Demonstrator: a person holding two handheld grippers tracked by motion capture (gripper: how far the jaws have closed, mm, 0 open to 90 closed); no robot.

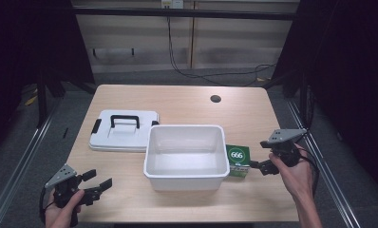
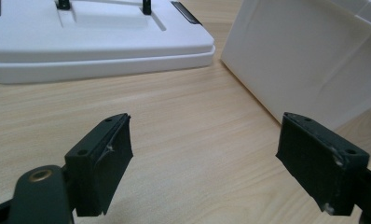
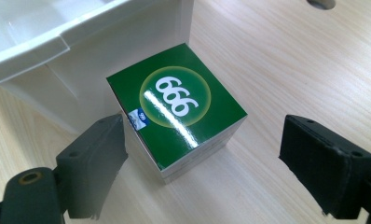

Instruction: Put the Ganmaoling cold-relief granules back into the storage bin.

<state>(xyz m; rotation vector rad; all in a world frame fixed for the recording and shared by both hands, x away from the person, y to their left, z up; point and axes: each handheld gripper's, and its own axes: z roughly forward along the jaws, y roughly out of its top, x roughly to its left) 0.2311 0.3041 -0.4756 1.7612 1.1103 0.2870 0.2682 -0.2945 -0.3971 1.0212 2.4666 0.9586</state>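
Beside the white bin (image 1: 185, 156), the right tool (image 3: 202, 163) gapes wide around the green box (image 3: 179, 105); left tool (image 2: 207, 168) wide open, empty.

high: above, facing forward-down | tool cams: low, close | shared: white bin (image 1: 185, 154)

White "666" in a pale circle on the green box (image 3: 176, 105) top

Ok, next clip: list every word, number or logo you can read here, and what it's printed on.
"666": white digits in a pale circle on the top of the green box beside the white bin.
Small blue-and-white logo at that top's corner: too small to read.
White lid: no text visible.
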